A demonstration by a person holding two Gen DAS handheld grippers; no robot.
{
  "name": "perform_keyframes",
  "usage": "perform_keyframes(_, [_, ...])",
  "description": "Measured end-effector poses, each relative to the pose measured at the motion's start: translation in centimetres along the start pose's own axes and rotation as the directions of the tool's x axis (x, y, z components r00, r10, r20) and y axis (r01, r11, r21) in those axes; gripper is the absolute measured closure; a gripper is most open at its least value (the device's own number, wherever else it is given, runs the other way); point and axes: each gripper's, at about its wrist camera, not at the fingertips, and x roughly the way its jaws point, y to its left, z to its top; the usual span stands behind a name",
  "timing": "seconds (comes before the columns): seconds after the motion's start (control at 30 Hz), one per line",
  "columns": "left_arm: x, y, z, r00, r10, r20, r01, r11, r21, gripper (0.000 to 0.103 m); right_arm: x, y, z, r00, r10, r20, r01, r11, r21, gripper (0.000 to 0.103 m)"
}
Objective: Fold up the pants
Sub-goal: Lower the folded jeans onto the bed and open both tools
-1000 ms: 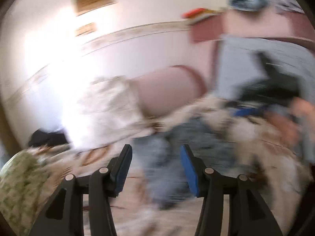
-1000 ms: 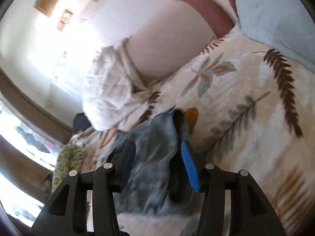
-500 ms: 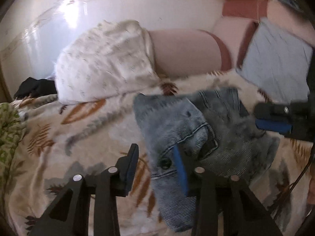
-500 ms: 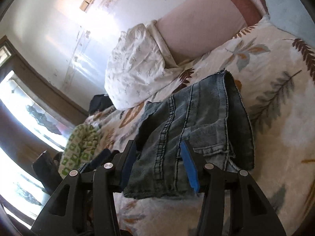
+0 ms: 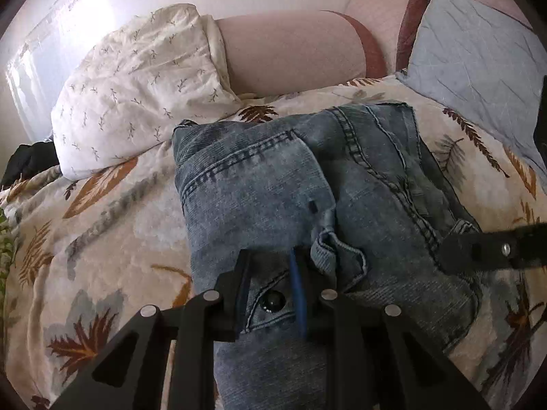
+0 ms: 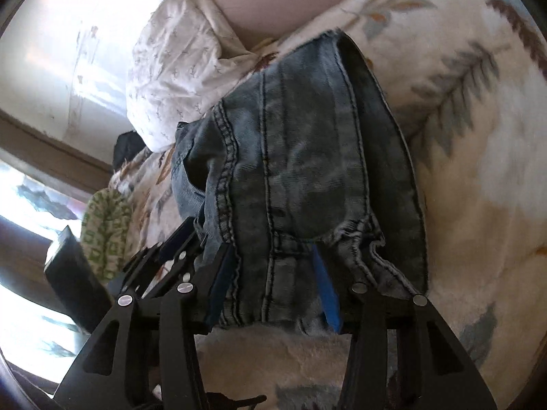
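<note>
Blue denim pants (image 5: 307, 198) lie bunched and partly folded on the leaf-print bedspread (image 5: 102, 239). My left gripper (image 5: 270, 290) is low over the waistband by the button, its jaws narrowed with denim between them. My right gripper (image 6: 273, 273) straddles the near edge of the pants (image 6: 307, 157) with its jaws apart and the seam between them. One right gripper finger shows at the right of the left wrist view (image 5: 485, 249). The left gripper shows at the left of the right wrist view (image 6: 171, 249).
A white pillow (image 5: 136, 78) and a pink bolster (image 5: 290, 54) lie behind the pants. A light blue pillow (image 5: 478, 51) is at the back right. A green patterned cloth (image 6: 102, 232) and a dark garment (image 5: 27, 160) lie at the left.
Both grippers have come down onto the near edge of the pants. The left jaws have narrowed around the waistband. The pants look flatter and closer.
</note>
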Motion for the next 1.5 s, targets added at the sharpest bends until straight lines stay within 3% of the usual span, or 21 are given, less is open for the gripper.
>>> perform_keyframes(0.17, [-1.6,2.0,1.0,0.999,-0.051,-0.015,0.049,0.994,-0.101,0.077,-1.0,0.9,0.3,1.000,-0.010,-0.003,0.010,1.000,-0.022,0.055])
perform_keyframes(0.23, [-3.0,3.1,1.7,0.996,-0.090,0.014,0.092,0.985,-0.143,0.076,-2.6,1.9,0.8,0.998,-0.002,0.057,0.006,0.998,-0.062,0.053])
perform_keyframes(0.33, [-4.3,3.7,2.4,0.997,-0.059,0.054,0.066,0.988,-0.137,0.075,-4.9,3.5,2.2,0.986,0.024,0.167,0.001,0.989,-0.149,0.053])
perform_keyframes(0.47, [-3.7,4.8,2.3,0.996,-0.045,0.079,0.058,0.984,-0.169,0.075,-4.7,4.5,5.2,0.970,0.066,0.235,-0.023,0.983,-0.183,0.053])
perform_keyframes(0.57, [-2.0,4.5,2.0,0.997,-0.069,0.032,0.073,0.984,-0.160,0.075,-3.1,4.9,7.0,0.965,0.116,0.233,-0.069,0.978,-0.199,0.053])
perform_keyframes(0.7, [-1.5,4.0,1.8,0.997,-0.075,0.027,0.078,0.985,-0.152,0.075,-0.2,5.0,9.0,0.969,0.190,0.159,-0.156,0.967,-0.200,0.053])
perform_keyframes(0.83, [-1.0,4.7,2.0,0.999,-0.028,0.023,0.032,0.984,-0.177,0.075,2.1,5.2,10.0,0.979,0.157,0.130,-0.130,0.973,-0.192,0.053])
perform_keyframes(0.93, [-0.5,5.4,2.0,1.000,-0.004,0.015,0.007,0.978,-0.207,0.058,3.8,5.2,10.0,0.992,0.040,0.116,-0.018,0.982,-0.186,0.055])
perform_keyframes(1.03, [0.6,5.2,1.7,0.999,0.050,-0.019,-0.052,0.981,-0.187,0.043,4.8,4.0,10.1,0.994,-0.022,0.110,0.038,0.989,-0.141,0.061])
perform_keyframes(1.2, [1.2,5.5,1.3,0.996,0.068,-0.051,-0.077,0.975,-0.208,0.034,6.9,2.7,10.2,0.992,-0.103,0.077,0.112,0.986,-0.125,0.065])
perform_keyframes(1.33, [0.4,6.4,1.6,0.997,0.039,-0.063,-0.054,0.965,-0.256,0.033,6.3,3.1,9.7,0.991,-0.096,0.097,0.110,0.983,-0.146,0.062])
perform_keyframes(1.4, [-0.6,6.4,2.0,0.996,0.067,-0.061,-0.080,0.966,-0.247,0.033,4.8,3.2,9.3,0.991,-0.067,0.112,0.083,0.986,-0.144,0.056])
perform_keyframes(1.5, [-3.2,6.2,2.7,0.993,0.120,0.003,-0.117,0.967,-0.228,0.033,1.6,3.6,8.6,0.984,-0.059,0.170,0.080,0.990,-0.119,0.049])
